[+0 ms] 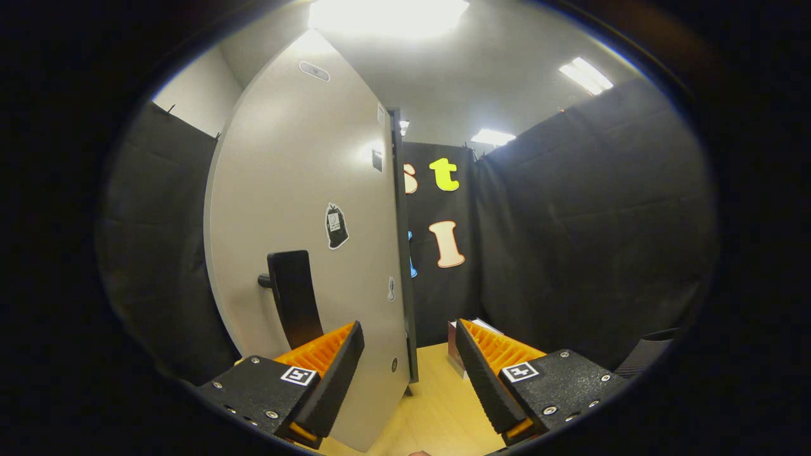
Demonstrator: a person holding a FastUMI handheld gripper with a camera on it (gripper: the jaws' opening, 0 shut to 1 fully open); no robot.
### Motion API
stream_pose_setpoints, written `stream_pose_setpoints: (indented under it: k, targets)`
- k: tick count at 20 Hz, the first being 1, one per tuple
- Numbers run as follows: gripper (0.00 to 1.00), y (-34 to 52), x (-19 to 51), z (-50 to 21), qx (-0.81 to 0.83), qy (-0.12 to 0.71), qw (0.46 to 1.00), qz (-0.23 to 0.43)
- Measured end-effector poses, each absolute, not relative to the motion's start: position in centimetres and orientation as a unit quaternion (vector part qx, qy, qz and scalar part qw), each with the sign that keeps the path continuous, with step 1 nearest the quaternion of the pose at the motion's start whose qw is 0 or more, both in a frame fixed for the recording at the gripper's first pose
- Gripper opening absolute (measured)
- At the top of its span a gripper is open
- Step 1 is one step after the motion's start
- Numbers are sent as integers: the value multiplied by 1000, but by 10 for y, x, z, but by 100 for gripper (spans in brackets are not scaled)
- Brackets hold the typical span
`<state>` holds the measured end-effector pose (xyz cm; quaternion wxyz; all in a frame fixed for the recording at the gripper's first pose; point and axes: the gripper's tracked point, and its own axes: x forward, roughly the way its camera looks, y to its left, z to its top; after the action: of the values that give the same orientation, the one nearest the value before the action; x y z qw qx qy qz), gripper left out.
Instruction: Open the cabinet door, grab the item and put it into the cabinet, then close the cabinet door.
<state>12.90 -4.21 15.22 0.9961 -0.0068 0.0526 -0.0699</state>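
Observation:
The cabinet door (304,209) is a tall pale panel standing swung out, seen nearly edge-on, with its dark free edge (402,253) running down between my fingers. A black bar handle (293,297) sticks out of its face just beyond my left finger. A small sticker (336,226) sits on the panel above the handle. My gripper (410,347) is open, its fingers straddling the door's lower edge without pressing on it. A small box-like item (455,345) peeks out on the wooden surface right behind my right finger, mostly hidden.
Light wooden surface (437,405) lies under the fingers. Black cloth walls (589,240) close the booth ahead and to the right, another (152,253) to the left of the door. A dark ribbed object (649,354) shows at the far right.

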Motion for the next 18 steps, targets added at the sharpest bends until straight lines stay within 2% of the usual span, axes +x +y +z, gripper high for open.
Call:
stream_pose_setpoints:
  k: [18]
  targets:
    - [93,32,182,133,5,65,998,8]
